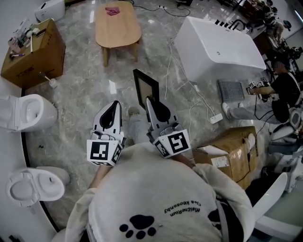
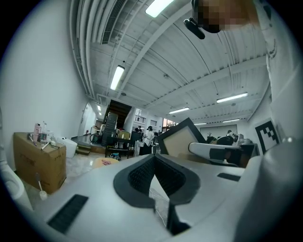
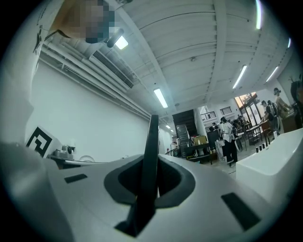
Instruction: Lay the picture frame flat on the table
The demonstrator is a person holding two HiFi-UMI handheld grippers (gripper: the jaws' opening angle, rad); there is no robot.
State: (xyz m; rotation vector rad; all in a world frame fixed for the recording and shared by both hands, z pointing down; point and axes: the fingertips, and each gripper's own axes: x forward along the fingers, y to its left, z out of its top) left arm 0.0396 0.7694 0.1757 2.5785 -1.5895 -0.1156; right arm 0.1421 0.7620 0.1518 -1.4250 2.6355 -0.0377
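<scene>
two grippers: both held up side by side in front of the person, over a marble floor [image 1: 80, 94].
left gripper [image 1: 112, 108]: jaws pressed together, nothing between them.
right gripper [image 1: 150, 101]: jaws clamped on the bottom edge of the picture frame.
picture frame [image 1: 145, 88]: dark border, pale panel; it stands upright in the air above the right gripper, seen edge-on between the jaws in the right gripper view, and rests on no surface.
table [image 1: 118, 33]: small, oval and wooden, well ahead of the grippers and apart from the frame.
on the table: a small pink thing [image 1: 112, 10] near the far end, possibly cloth; too small to be sure.
left of the table: a cardboard box [image 1: 33, 52] with small items on top.
right of the table: a large white tub [image 1: 222, 47].
near left: two white toilets [image 1: 26, 111].
</scene>
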